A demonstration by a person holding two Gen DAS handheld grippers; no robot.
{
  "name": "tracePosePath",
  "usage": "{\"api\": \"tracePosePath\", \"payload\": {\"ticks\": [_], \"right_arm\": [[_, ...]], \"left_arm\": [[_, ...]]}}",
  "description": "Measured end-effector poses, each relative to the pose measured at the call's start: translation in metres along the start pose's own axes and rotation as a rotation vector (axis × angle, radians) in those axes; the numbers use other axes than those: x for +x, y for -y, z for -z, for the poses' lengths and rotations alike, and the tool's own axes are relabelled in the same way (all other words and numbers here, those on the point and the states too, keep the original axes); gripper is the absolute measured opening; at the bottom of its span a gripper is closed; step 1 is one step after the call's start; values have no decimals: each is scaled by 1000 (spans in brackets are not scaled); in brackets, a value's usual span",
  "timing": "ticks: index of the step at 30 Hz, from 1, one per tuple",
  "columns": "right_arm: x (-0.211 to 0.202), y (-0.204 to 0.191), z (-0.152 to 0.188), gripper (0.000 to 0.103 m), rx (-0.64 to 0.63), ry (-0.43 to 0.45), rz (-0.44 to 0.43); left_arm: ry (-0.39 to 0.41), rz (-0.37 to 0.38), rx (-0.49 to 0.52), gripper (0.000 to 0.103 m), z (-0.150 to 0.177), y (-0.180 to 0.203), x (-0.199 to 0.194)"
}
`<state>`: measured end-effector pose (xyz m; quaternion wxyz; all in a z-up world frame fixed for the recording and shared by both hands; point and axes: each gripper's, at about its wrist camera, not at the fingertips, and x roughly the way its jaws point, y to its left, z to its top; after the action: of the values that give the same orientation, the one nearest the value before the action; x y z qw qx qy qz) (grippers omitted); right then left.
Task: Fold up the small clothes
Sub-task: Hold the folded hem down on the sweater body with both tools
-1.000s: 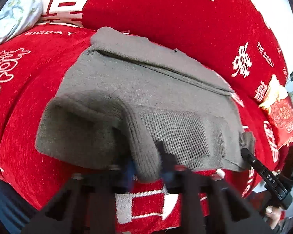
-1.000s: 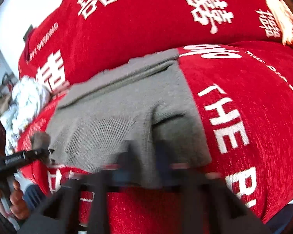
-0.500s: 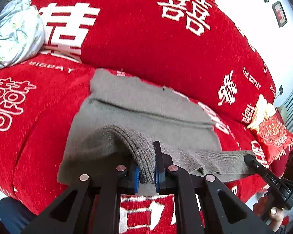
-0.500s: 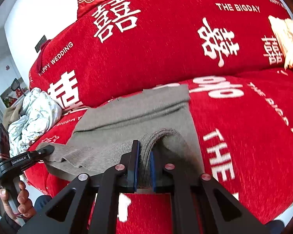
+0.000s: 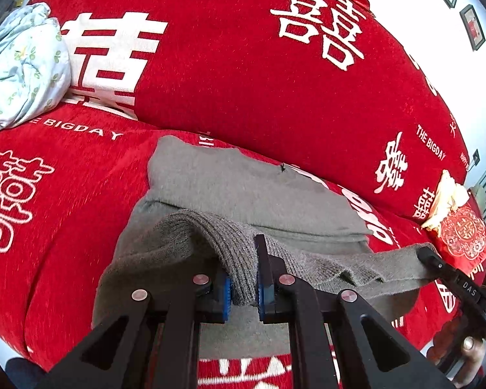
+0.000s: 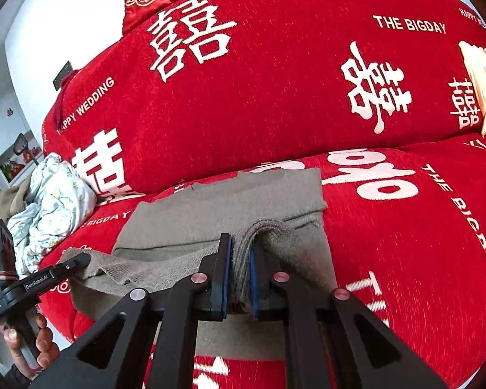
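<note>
A grey knitted sweater (image 5: 243,191) lies on the red sofa seat, its far part flat, its near hem lifted. My left gripper (image 5: 244,278) is shut on the left end of the ribbed hem. My right gripper (image 6: 239,272) is shut on the right end of the hem; the sweater also shows in the right wrist view (image 6: 230,201). The hem hangs stretched between both grippers above the seat. The right gripper also shows in the left wrist view (image 5: 437,262), and the left gripper in the right wrist view (image 6: 71,264).
The red sofa (image 5: 275,74) with white wedding lettering has a tall backrest behind the sweater. A crumpled pale floral cloth (image 5: 19,71) lies at the left end. A red embroidered cushion (image 5: 460,233) and a cream cloth (image 6: 482,81) sit at the right end.
Both grippers have lifted the near hem up and pulled it back toward me. The hem now hangs taut between them, above the seat.
</note>
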<state>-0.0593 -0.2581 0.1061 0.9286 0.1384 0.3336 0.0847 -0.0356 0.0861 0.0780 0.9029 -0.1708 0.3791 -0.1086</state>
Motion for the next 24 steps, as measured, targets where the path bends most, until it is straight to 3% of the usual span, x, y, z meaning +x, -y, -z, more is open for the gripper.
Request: {"api": "tracePosePath", "payload": {"ticks": [24], "right_arm": [[56, -13, -56, 10, 5, -12, 18]], "left_arm": [[-15, -36, 8, 12, -60, -2, 34]]}}
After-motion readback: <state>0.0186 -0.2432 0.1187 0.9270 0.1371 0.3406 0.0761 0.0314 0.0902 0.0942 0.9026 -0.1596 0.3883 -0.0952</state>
